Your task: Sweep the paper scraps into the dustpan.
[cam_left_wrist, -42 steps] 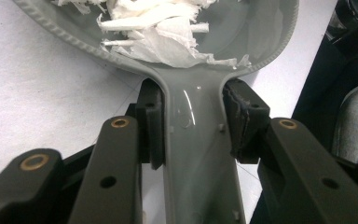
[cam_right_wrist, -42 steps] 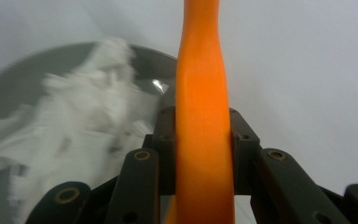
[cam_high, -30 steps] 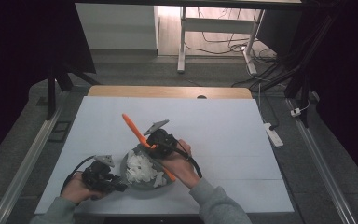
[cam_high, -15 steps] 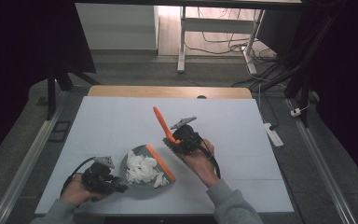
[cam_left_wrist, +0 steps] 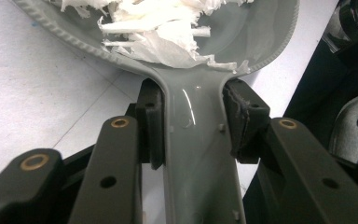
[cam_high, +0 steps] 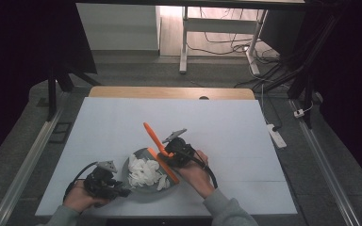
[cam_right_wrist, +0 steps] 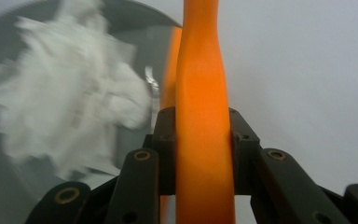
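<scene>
White tabletop (cam_high: 226, 122) is carrying a grey pan (cam_high: 140, 190) of shredded paper (cam_high: 143, 172) near its near edge, the left gripper (cam_left_wrist: 191, 121) fingers clamping its handle, seemingly steadying it, while the right gripper (cam_right_wrist: 203, 149) fingers are clamping an orange utensil (cam_high: 158, 148) just right of it.

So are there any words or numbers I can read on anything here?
None: no readable text in any view.
The grey pan, its handle clamped in the left gripper, is plain.
The orange tool held in the right gripper is plain too.
The white shreds in the pan and the white table carry no print.
</scene>
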The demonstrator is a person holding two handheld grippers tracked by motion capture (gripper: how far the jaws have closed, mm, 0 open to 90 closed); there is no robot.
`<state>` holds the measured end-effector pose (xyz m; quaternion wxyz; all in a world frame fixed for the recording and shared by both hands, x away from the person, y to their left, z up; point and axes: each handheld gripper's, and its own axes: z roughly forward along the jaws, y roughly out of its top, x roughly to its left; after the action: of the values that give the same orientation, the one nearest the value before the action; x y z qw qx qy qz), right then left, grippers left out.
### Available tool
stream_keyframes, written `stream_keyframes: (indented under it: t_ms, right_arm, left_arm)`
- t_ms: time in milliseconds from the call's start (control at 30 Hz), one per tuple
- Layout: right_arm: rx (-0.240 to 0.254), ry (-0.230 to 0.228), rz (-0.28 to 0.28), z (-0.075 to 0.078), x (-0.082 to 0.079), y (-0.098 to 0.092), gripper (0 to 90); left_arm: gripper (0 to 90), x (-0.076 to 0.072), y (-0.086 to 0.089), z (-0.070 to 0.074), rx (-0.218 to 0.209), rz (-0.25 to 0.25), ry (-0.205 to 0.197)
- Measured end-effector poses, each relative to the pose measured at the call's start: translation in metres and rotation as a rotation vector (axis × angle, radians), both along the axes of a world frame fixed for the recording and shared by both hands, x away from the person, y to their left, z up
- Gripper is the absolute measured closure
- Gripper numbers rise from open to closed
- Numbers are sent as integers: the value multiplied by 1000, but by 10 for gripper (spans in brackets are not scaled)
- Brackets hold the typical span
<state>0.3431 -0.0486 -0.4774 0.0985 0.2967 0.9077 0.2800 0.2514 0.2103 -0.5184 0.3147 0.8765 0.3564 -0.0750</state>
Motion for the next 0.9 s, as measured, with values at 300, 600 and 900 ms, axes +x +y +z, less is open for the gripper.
stream_keyframes:
  t_ms: [300,600,900]
  right_arm:
    - [56,29,86,9,-17,34,700]
    - [92,-26,28,25,-9,7,700]
    - [133,-44,8,33,-8,-15,700]
  left_arm:
    - [616,0,1,0,-8,5,1]
    - [617,0,2,-1,-12,4,5]
    - [616,1,3,-2,-15,2,0]
